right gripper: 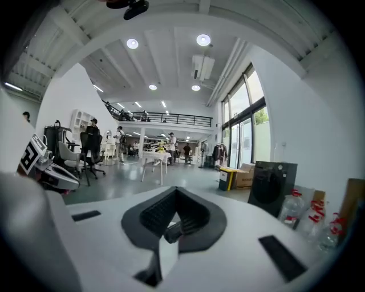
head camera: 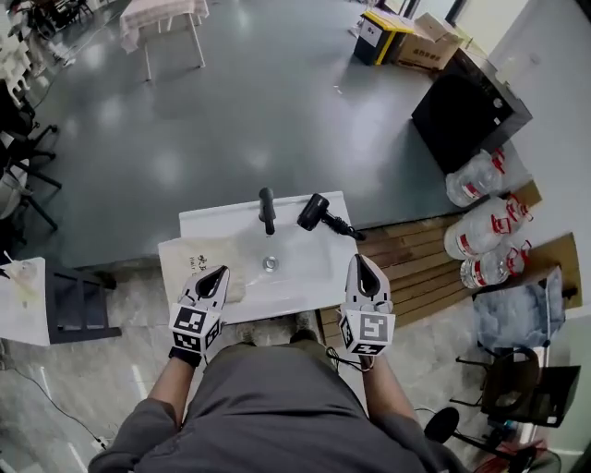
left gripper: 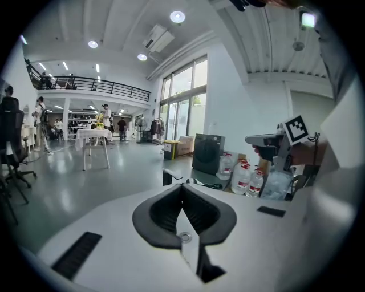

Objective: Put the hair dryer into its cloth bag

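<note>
A black hair dryer with its cord lies on the back right of the white washbasin counter, right of the black faucet. A pale crumpled cloth, apparently the bag, lies on the counter's left part. My left gripper is shut and empty over the counter's front left, its tip at the cloth's edge. My right gripper is shut and empty at the front right edge. In the left gripper view the jaws meet, with the faucet beyond. The right gripper also shows its jaws together.
Large water bottles and a black appliance stand on the right, with a wooden pallet beside the counter. Cardboard boxes and a small table stand far back. A dark chair is at the left.
</note>
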